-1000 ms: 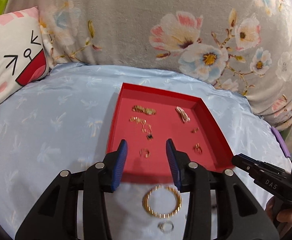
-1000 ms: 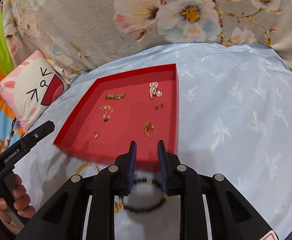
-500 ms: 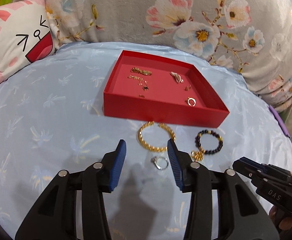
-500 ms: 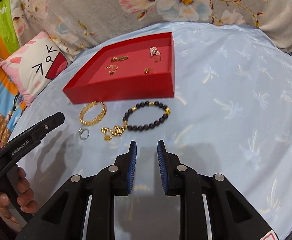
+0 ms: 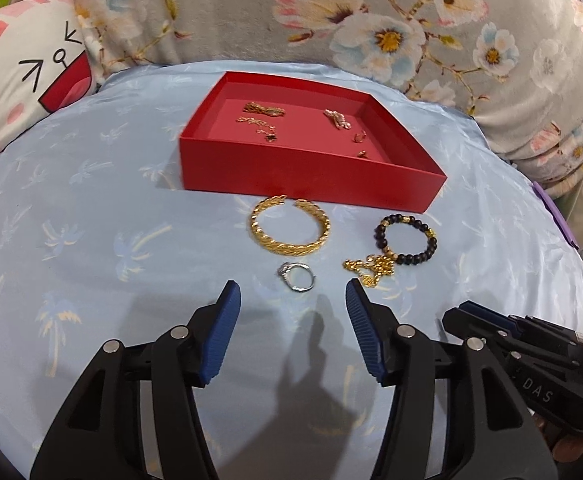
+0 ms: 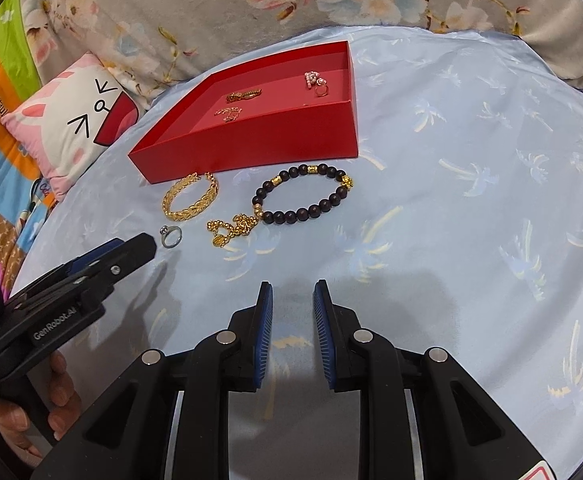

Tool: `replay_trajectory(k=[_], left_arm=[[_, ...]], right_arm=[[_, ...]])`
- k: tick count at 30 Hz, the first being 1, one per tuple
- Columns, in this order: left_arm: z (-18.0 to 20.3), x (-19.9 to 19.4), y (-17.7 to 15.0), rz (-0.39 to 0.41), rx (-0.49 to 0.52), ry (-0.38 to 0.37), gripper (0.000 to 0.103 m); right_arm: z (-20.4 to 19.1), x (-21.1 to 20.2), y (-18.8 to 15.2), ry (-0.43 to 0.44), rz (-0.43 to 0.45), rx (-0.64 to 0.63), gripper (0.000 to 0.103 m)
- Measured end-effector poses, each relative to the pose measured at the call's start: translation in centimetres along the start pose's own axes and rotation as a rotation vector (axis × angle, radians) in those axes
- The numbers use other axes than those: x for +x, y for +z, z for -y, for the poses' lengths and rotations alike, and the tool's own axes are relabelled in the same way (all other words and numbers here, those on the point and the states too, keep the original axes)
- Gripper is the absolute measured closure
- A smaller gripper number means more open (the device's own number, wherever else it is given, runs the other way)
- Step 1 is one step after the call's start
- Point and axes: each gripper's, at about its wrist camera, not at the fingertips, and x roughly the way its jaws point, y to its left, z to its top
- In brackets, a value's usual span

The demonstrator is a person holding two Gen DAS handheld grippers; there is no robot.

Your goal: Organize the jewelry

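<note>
A red tray [image 5: 311,178] [image 6: 251,148] on the blue sheet holds several small gold pieces. In front of it lie a gold bangle [image 5: 290,225] [image 6: 190,198], a silver ring [image 5: 296,277] [image 6: 170,236], a dark bead bracelet [image 5: 406,239] [image 6: 303,194] and a gold chain [image 5: 367,270] [image 6: 233,229]. My left gripper [image 5: 291,304] is open and empty, just short of the silver ring. My right gripper [image 6: 291,300] is open a little and empty, short of the bead bracelet.
A floral quilt [image 5: 331,20] rises behind the tray. A pink cat pillow [image 5: 23,80] [image 6: 71,128] lies at the left. A purple object [image 5: 555,216] lies at the right edge of the sheet.
Both grippers have pulled back from over the tray and dropped lower. The loose jewelry in front of the tray now lies ahead of the fingers. The left jaws have opened wider.
</note>
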Motion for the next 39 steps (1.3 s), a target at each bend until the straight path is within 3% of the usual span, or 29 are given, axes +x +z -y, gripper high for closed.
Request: replay_trajectory(k=[4,10,15,19,39], left_arm=[[0.8,1.6,0.7,-0.035,0.002,0.015,0.051],[1.1,2.8,1.1,-0.071,0.005,0.059,0.076],[0.4,2.8,1.1,-0.077,-0.013,0.037,0.099],[-0.7,2.4,1.0,-0.072,-0.049,0.000,0.099],[-2.8,-0.5,0.5,-0.015,-0.089,-0.009,0.099]], right_arm=[[0.4,-0.1,0.3,0.010,0.003,0.013,0.082],[0.4,-0.2,0.7,0.019,0.005,0.012,0.082],[-0.1,-0.2,0.9,0.035,0.006,0.001,0.082],[-0.7,-0.1,1.1,0.045,0.003,-0.016,0.082],[-3.2,3.9,3.4,0.078,-0.034,-0.063,0.082]])
